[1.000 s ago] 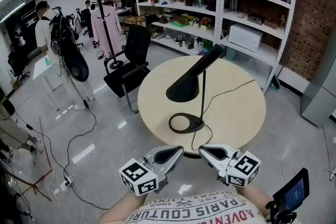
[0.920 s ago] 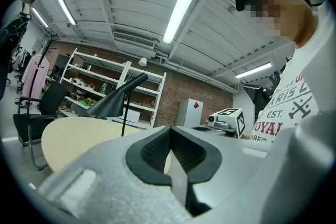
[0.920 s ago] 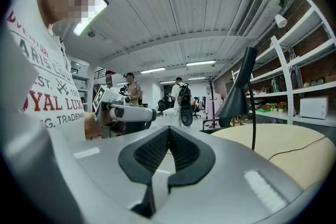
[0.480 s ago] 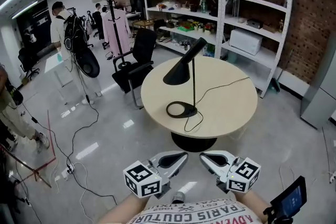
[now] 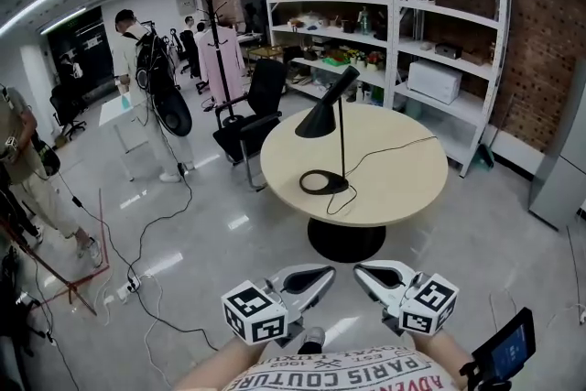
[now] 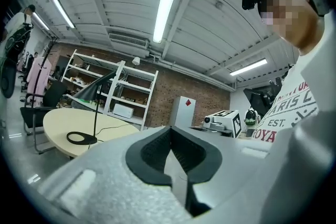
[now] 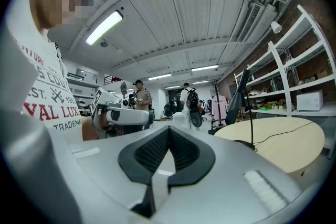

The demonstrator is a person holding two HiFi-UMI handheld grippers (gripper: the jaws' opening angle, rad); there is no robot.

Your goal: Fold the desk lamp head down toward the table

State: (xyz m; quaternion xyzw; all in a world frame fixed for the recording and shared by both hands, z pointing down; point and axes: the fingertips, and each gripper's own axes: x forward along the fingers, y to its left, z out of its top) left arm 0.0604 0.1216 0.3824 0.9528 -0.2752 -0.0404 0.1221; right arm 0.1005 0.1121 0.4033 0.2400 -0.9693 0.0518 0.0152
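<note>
Backing away has left the bench [image 5: 403, 183] and lamp [image 5: 341, 142] farther off than before. It stands toward the bench's near side, with its head [image 5: 320, 117] sloping down over the base [image 5: 322, 182]. Left tool [image 5: 316, 276] and right tool [image 5: 371, 274] are closed on nothing and tucked by the chest, well apart from the lamp, so I judge neither is placed to work on it.

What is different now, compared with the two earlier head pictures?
The person has stepped back from the round table: it and the desk lamp now lie farther from the left gripper and the right gripper, with floor between. Nothing was gripped or released. Both grippers stay shut and empty; the lamp stands unchanged, head at the same tilt.
</note>
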